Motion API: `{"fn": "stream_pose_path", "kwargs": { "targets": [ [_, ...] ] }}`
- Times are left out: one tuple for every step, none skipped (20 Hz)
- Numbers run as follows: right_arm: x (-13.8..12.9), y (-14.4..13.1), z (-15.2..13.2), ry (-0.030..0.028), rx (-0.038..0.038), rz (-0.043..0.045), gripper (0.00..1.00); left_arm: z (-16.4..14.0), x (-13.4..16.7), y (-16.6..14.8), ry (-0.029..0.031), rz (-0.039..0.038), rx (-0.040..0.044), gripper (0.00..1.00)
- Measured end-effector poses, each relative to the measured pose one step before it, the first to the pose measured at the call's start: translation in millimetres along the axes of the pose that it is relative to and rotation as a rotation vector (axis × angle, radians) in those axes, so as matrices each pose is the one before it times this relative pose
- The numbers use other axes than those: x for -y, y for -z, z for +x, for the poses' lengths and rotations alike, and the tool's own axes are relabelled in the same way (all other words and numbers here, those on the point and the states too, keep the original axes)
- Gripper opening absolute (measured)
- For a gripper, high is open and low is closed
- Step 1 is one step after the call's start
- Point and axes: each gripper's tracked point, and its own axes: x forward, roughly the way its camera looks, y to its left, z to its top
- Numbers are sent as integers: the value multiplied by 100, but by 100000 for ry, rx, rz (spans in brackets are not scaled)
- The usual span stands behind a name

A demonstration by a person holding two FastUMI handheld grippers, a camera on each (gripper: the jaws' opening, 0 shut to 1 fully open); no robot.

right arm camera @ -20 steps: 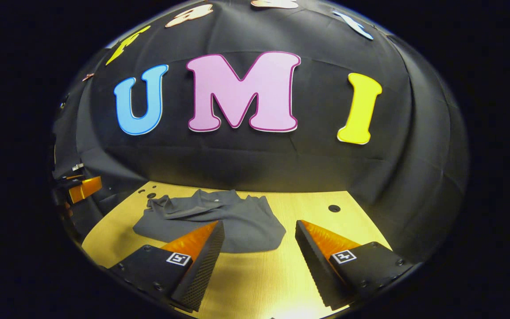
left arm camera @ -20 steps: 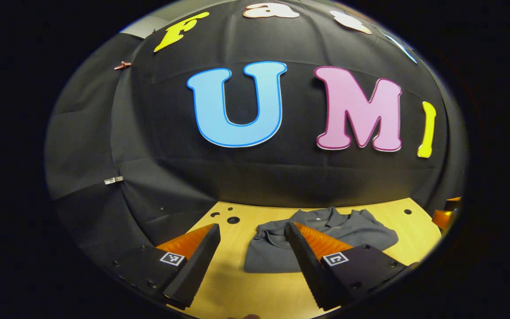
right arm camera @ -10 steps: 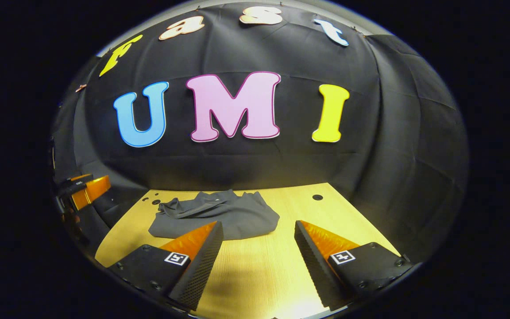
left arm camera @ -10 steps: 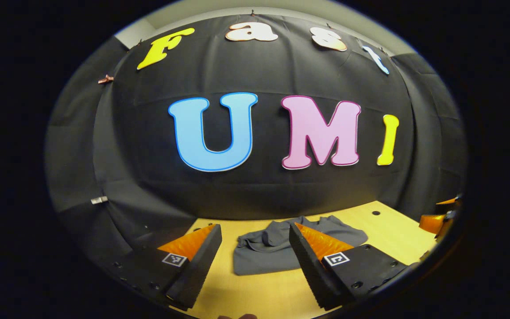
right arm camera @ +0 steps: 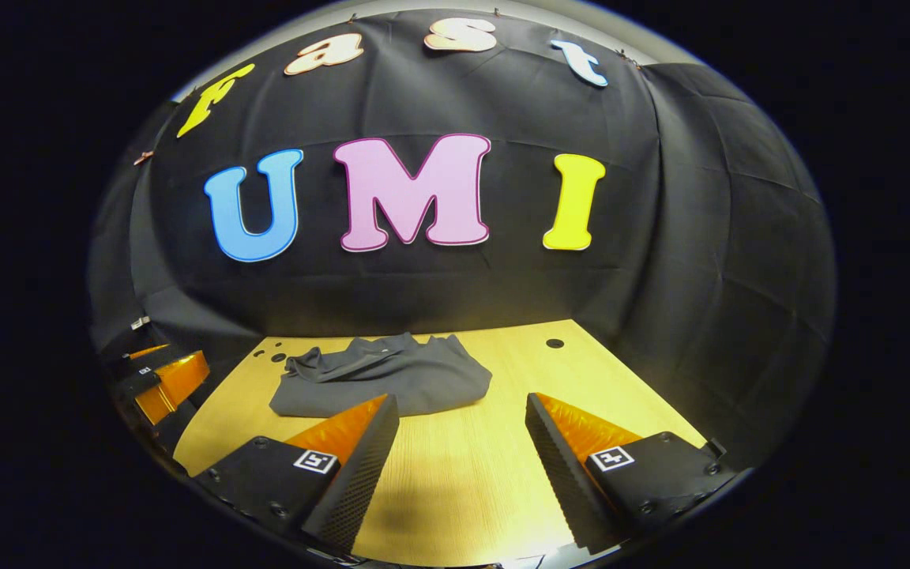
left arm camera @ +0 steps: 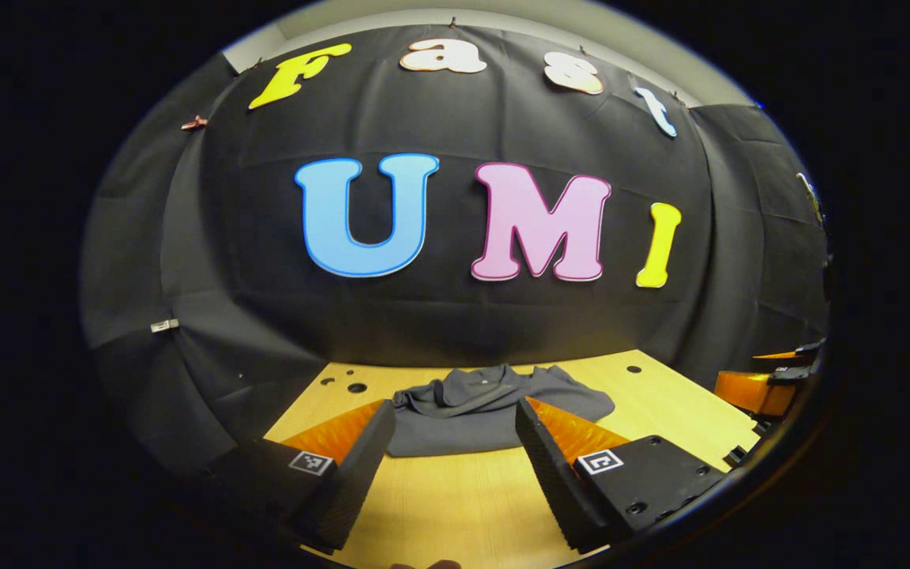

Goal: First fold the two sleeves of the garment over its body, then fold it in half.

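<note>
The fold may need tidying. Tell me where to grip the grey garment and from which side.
Grip the grey garment at its near hem, probably the right corner, coming in low from the front. That edge lies flat and straight on the wooden table, while the far side by the collar is bunched. The right gripper is open and nearest; the left gripper could take the other corner.

The left gripper (left arm camera: pixel 455 411) is held level and low, its two fingers spread wide apart with nothing between them. The right gripper (right arm camera: pixel 461 407) is held the same way, fingers wide apart and gripping nothing. In the right gripper view the left gripper sits off at the far left edge
</note>
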Motion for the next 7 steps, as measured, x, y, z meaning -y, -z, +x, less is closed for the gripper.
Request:
{"fn": "stream_pose_path", "kwargs": {
  "targets": [
    [-527,208,-38,-1066,-249,-828,99,-457,193,994,58,-1131,-1847,96],
    [-327,120,-54,-500,-45,-151,99,-159,-716,83,-1242,-342,-331,97],
    [-475,213,-4,-721,-683,-158,99,16,-813,-483,-1686,1,1829,97],
    [-377,189,-6,-624,-997,-330,99,-92,-299,-343,-679,34,1212,97],
    [-58,-231,126,-272,521,-718,99,24,224,15,1128,173,-198,97],
    [118,-388,104,605,1378,-870,100,15,659,69,2036,886,-412,98],
    [234,-9,132,1069,-116,13,100,283,399,-113,1513,1178,263,96]
  ]
}}
